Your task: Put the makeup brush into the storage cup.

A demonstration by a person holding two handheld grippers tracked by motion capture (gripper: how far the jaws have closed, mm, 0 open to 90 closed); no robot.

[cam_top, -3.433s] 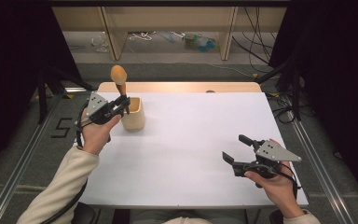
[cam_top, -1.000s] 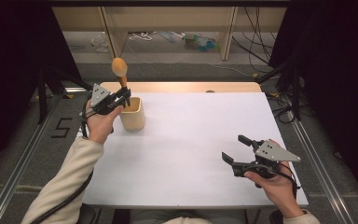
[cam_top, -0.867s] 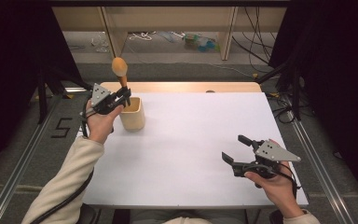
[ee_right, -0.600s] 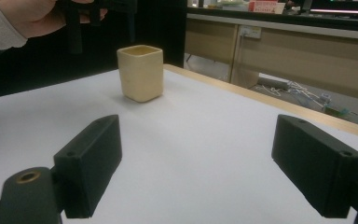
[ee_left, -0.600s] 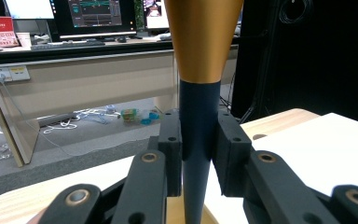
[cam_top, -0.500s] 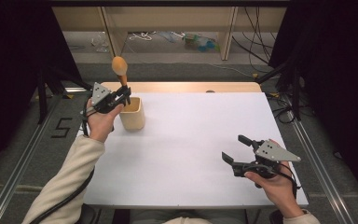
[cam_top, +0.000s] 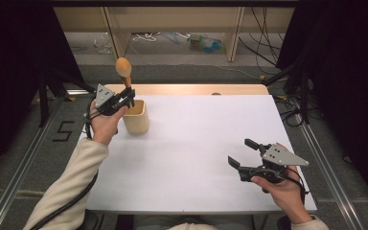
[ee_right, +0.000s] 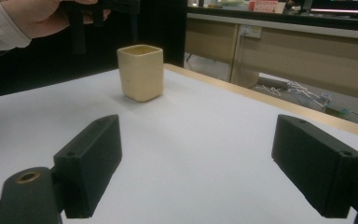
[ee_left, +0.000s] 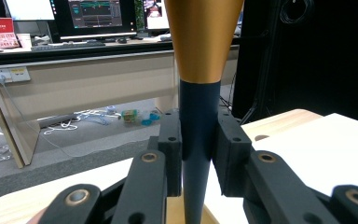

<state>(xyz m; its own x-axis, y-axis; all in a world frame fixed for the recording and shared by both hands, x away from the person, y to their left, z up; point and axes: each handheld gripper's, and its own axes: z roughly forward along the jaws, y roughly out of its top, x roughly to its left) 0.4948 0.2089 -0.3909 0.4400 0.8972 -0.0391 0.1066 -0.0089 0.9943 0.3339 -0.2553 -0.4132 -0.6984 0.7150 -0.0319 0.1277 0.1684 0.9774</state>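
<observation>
Nearest the person, the right gripper (cam_top: pixel 243 160) rests low over the near right part of the white table (cam_top: pixel 196 143), its jaws spread wide with nothing between them; the right gripper view confirms bare tabletop in the gap. It stands well apart from the work.

Farther off, at the table's far left, the left gripper (cam_top: pixel 128 97) pinches the dark handle of a wooden spoon (cam_top: pixel 123 69). In the left gripper view both pads (ee_left: pixel 172 151) press against the handle from either side, and the spoon (ee_left: pixel 200 46) stands close to upright, bowl end uppermost. In the high view the spoon rises just above the cream cup (cam_top: pixel 137 117), which sits upright on the table.

Judgement: the spoon is firmly gripped and held over the cup, so the grasp is complete. Whether it is going in or coming out cannot be decided from these pictures; either way, a vertical move and a release appear to remain.

Not verifiable: the handle's lower tip is cut off at the bottom of the left gripper view and masked by the gripper from above, so whether it lies inside the cup or clear of the rim cannot be told. The cup's interior is not visible.
</observation>
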